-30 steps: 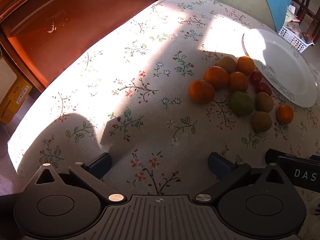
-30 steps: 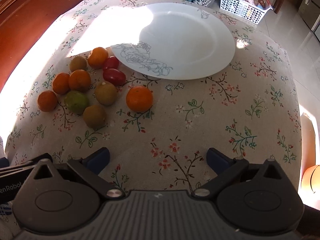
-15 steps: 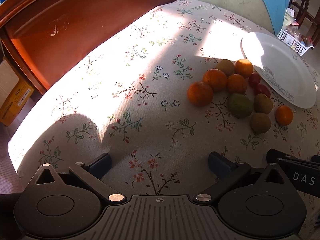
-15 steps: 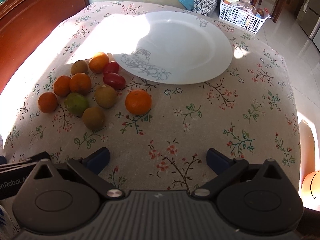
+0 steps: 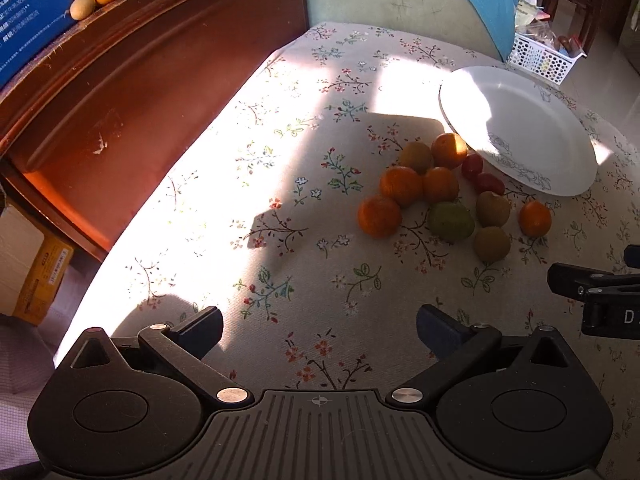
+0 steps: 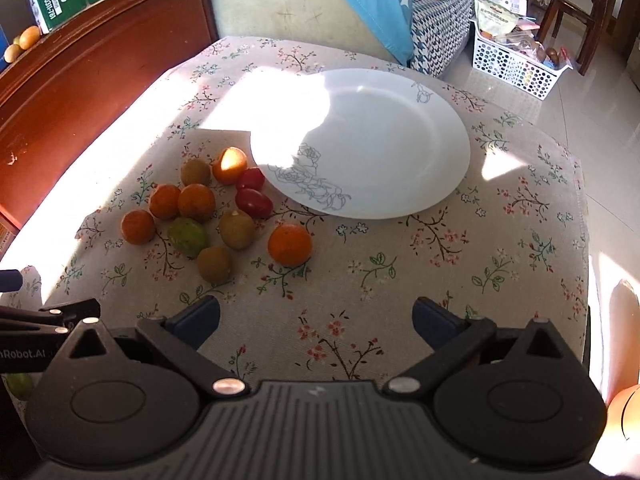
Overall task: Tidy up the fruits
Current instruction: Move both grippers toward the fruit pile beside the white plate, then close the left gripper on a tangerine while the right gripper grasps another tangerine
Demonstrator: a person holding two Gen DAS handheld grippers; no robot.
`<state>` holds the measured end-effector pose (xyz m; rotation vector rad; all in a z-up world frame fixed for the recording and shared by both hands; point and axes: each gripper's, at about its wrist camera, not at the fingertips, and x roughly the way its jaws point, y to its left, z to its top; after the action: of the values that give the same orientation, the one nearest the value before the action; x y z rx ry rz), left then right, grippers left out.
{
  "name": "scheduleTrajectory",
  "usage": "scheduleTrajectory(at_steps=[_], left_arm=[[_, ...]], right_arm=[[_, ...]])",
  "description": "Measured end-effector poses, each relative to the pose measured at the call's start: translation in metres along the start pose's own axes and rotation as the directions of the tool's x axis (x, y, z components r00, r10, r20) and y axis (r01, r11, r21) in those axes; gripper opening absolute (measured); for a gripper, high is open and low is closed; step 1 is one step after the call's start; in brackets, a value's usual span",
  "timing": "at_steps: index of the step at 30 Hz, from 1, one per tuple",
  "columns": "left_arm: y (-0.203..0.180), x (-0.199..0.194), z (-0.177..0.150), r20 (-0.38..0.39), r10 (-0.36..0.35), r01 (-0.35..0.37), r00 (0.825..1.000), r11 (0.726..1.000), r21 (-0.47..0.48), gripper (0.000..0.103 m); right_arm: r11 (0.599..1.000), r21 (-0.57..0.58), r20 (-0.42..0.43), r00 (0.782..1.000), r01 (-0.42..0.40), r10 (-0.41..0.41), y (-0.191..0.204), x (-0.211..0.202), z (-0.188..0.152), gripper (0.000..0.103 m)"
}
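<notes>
Your left gripper (image 5: 319,326) hangs over the floral tablecloth (image 5: 280,184) with its jaws spread wide, nothing between them. Your right gripper (image 6: 316,318) — same: jaws wide apart, empty.

From the right gripper, the fruit cluster sits ahead and to the left. The lone orange (image 6: 289,245) lies nearest, just left of centre and apart from the rest. Further left are two kiwis (image 6: 237,229), a green fruit (image 6: 187,236), four more oranges (image 6: 196,202) and two red tomatoes (image 6: 253,202) — the tomatoes just beside the plate's rim. The white plate (image 6: 400,140) lies straight ahead, bare.

From the left gripper, the same fruit lies ahead and to the right, the plate beyond it.
</notes>
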<state>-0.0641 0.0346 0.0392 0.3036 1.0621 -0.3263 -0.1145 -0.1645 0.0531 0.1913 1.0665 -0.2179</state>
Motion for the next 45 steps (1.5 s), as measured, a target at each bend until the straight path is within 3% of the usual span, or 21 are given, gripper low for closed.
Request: scheduleTrajectory(at_steps=[8, 11, 20, 26, 35, 45], left_arm=[[0.007, -0.008, 0.014, 0.010, -0.018, 0.017, 1.000, 0.994, 0.112, 0.103], [0.009, -0.005, 0.019, 0.016, -0.028, 0.026, 0.999, 0.991, 0.129, 0.102], [0.010, 0.008, 0.029, 0.005, -0.046, 0.045, 0.999, 0.989, 0.140, 0.101], [0.001, 0.015, 0.038, 0.023, -0.069, 0.063, 0.997, 0.982, 0.177, 0.101], [-0.007, 0.029, 0.039, 0.004, -0.078, 0.076, 0.997, 0.975, 0.208, 0.100], [-0.009, 0.025, 0.043, 0.015, -0.093, 0.089, 0.996, 0.984, 0.153, 0.100]], right_arm=[[0.990, -0.026, -0.011, 0.990, -0.139, 0.139, -0.004, -0.002, 0.005, 0.099], [0.990, -0.055, -0.010, 0.992, -0.128, 0.128, -0.003, 0.002, 0.004, 0.091], [0.983, -0.102, -0.010, 0.988, -0.152, 0.152, 0.002, 0.011, 0.015, 0.087], [0.987, -0.049, -0.020, 0.988, -0.154, 0.153, -0.006, 0.019, 0.023, 0.081], [0.985, -0.055, -0.035, 0.986, -0.166, 0.164, -0.005, 0.027, 0.026, 0.080], [0.989, -0.056, -0.019, 0.991, -0.136, 0.135, 0.009, 0.028, 0.028, 0.080]])
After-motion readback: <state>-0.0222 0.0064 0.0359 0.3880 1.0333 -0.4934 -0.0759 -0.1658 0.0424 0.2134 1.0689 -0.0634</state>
